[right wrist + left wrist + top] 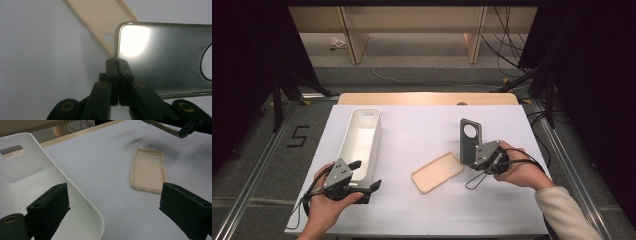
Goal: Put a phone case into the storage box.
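Carefully keep the right gripper point(475, 152) clamped on the grey case point(470, 141)'s edge; steer toward the bin point(360, 142), left gripper point(364, 176) gaping beside it

Grey phone case point(165, 57): looks like smooth plastic with a semi-gloss, metallic-looking sheen, strong glare patch on its face. Beige phone case point(148, 171): matt, soft-looking plastic or silicone, no glare. White bin point(30, 182): smooth moulded plastic, satin finish. Table cover point(422, 135): matt white sheet, smooth; wood edge point(427, 98) at the far end, pale and unglossed. Jaws on both grippers: matt black plastic, brass-coloured inserts.
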`<state>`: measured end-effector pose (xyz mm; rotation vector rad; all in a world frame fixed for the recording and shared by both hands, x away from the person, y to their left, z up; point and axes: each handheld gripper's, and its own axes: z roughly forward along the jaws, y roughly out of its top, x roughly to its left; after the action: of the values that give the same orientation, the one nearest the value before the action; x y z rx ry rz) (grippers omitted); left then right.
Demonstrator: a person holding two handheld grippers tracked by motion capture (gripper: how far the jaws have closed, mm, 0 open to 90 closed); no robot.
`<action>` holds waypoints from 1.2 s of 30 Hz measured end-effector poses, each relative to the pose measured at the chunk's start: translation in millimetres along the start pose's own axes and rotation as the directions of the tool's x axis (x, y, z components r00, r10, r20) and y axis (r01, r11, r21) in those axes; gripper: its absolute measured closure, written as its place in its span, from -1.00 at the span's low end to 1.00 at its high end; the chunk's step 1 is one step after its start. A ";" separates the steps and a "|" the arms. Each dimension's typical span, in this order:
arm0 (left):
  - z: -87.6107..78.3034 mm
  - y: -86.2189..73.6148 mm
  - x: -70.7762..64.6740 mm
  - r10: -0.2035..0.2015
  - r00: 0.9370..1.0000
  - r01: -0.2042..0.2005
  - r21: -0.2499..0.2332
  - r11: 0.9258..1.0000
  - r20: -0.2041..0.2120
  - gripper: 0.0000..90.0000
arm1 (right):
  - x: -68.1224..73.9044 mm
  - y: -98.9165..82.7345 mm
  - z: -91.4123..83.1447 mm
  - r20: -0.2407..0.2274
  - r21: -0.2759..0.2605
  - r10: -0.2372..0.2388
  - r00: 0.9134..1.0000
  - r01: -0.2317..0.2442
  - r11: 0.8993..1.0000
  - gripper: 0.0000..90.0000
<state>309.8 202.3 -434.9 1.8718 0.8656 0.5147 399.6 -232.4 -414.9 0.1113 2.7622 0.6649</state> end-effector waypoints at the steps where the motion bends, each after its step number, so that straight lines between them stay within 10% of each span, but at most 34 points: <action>1: 0.1 0.2 -0.1 0.000 1.000 0.000 0.000 1.000 0.000 -0.82 | 1.0 0.2 -0.7 0.001 -0.012 -0.001 1.000 0.001 1.000 0.99; 36: 21.5 26.9 -11.2 -0.006 1.000 0.006 0.000 1.000 -0.004 -0.66 | 39.5 19.6 4.0 -0.051 -0.227 -0.017 0.999 0.005 0.974 0.99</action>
<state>326.0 173.7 -419.8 1.8678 0.8737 0.5150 363.3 -207.5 -420.0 0.0287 2.7105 0.9882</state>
